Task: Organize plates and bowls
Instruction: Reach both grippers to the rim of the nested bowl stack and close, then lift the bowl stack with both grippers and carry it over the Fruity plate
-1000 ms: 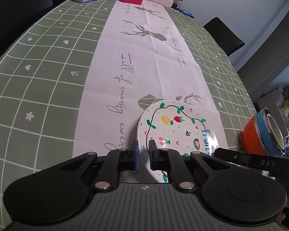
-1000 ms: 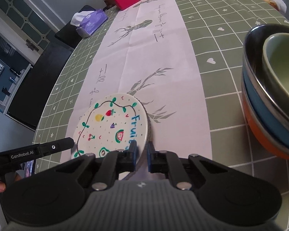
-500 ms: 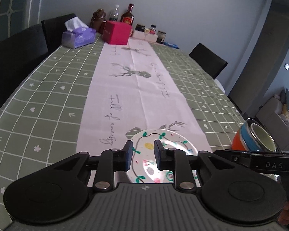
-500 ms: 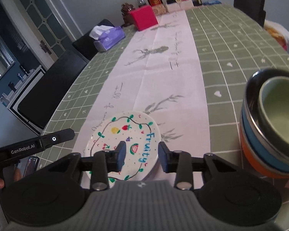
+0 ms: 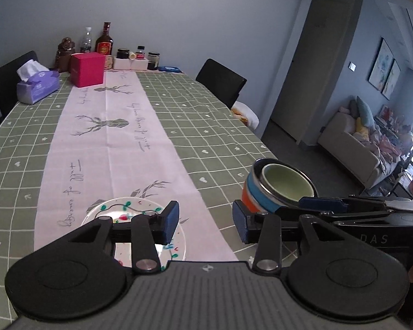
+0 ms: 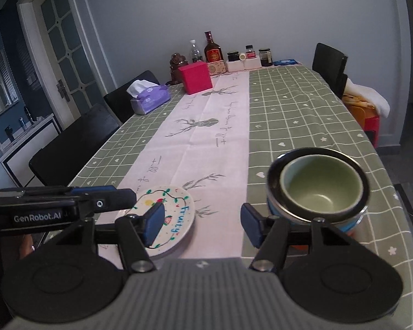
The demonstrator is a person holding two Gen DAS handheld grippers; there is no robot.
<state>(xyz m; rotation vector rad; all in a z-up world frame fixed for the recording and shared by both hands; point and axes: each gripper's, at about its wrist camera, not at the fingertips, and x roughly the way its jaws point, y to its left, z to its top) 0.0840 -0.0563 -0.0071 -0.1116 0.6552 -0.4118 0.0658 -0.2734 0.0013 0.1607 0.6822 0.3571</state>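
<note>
Right wrist: bowl stack (image 6: pixel 316 192) near right on table (image 6: pixel 303 115), green bowl (image 6: pixel 320 191) nested inside; plate (image 6: pixel 176 214) near left. Left gripper (image 5: pixel 205 220) and right gripper (image 6: pixel 201 222) jaws wide, empty.

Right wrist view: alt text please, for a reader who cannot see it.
The open right gripper hovers over a green checked table, with a fruit-painted plate lying to its left and a stack of nested bowls to its right. The left gripper reaches in from the left edge.
</note>
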